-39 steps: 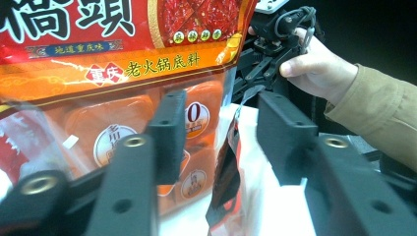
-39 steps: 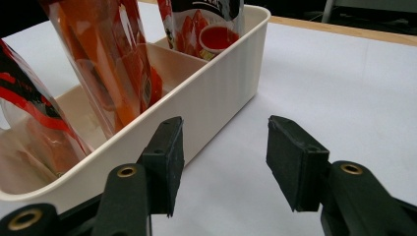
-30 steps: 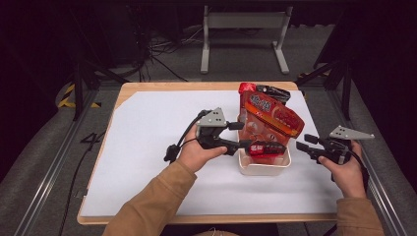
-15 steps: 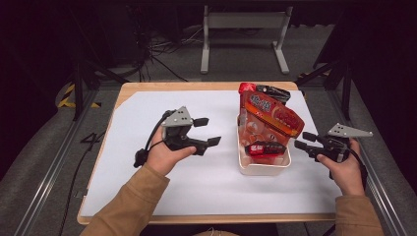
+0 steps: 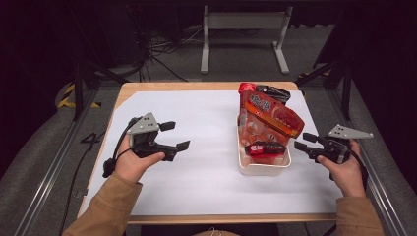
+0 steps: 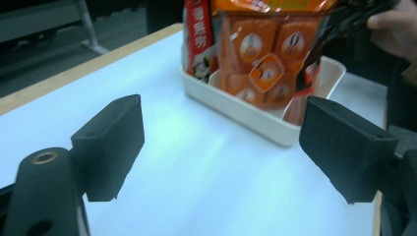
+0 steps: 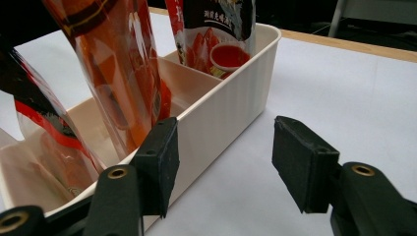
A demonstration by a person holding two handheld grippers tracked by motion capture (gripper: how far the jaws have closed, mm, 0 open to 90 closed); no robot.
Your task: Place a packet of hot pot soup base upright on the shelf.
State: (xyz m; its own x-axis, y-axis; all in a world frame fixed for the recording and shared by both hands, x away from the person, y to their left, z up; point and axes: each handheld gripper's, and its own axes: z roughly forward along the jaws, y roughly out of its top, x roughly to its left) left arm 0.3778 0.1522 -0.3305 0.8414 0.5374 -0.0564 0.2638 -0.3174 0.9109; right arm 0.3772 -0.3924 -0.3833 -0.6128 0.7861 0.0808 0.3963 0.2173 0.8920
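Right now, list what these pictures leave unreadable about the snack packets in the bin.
- Print on the large orange packet: high view, too small to read.
- Its top: left gripper view, cut off by the upper edge.
- Small dark packet: high view, partly covered by the orange packet.
- Floor of the white bin: right gripper view, hidden by packets and near wall.

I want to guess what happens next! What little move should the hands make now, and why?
Probably nothing more than resting. The snack packets stand in the white bin. The left gripper has pulled away over the white tabletop, its jaws just opening with nothing between them. The right gripper waits open beside the bin, so easing it back seems sensible.
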